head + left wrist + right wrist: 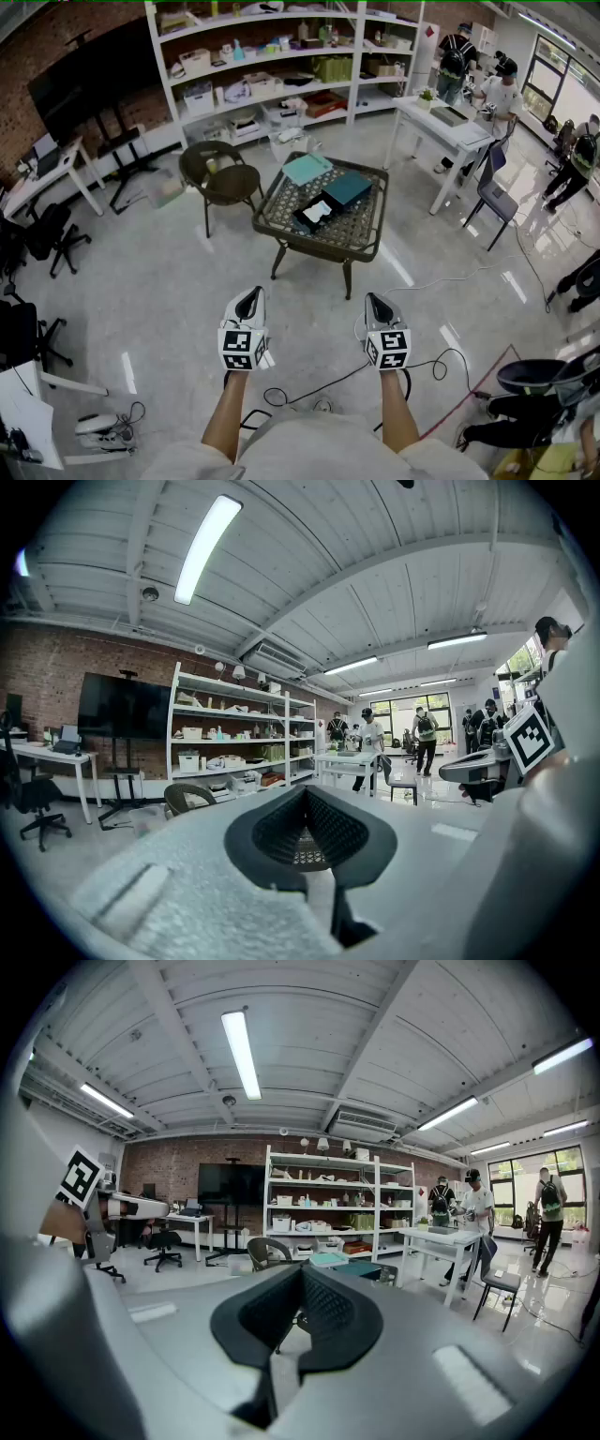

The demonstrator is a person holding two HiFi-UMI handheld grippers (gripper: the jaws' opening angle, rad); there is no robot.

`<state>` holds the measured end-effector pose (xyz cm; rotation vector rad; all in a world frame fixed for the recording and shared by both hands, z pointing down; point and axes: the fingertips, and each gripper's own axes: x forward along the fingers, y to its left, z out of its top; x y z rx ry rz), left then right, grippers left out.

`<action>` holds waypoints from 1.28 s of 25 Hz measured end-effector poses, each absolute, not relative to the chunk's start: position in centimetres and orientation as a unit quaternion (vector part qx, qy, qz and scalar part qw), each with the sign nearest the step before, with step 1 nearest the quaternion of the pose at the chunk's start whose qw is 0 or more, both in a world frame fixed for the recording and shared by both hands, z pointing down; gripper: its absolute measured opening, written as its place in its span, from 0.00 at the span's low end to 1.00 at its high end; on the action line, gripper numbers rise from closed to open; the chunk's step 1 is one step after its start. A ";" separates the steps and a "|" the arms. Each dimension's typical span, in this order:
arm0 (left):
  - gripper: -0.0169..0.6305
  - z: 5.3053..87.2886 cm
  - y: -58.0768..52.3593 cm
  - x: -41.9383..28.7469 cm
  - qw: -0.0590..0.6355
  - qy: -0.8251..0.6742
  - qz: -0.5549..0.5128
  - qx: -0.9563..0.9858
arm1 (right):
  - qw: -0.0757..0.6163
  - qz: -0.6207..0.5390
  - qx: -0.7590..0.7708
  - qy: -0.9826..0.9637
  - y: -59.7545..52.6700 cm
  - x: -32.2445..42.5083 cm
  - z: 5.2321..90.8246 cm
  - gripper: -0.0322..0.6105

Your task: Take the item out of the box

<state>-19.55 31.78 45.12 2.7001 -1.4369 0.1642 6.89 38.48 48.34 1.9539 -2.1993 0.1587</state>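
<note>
The box (304,224), dark, shallow and open-topped, lies flat near the middle of the table (362,228), turned askew to its edges, and the item (320,210) (white and flat-looking, too small to identify) rests inside it, filling part of the interior with dark box showing around it.

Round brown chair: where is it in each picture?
Head view: round chair, upper middle, left of the wicker table.
Left gripper view: low left.
Right gripper view: centre.
Shared landmark: the white shelves behind it.
</note>
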 end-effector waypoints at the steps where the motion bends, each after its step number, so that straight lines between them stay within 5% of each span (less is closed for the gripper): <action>1: 0.03 45.1 31.8 -19.4 0.038 -0.469 0.055 0.881 | 0.097 0.053 0.660 -0.743 38.5 7.0 48.3 0.05; 32: 0.03 46.4 30.4 -13.1 0.044 -0.489 0.071 0.868 | 0.093 0.020 0.616 -0.782 34.8 10.3 49.4 0.05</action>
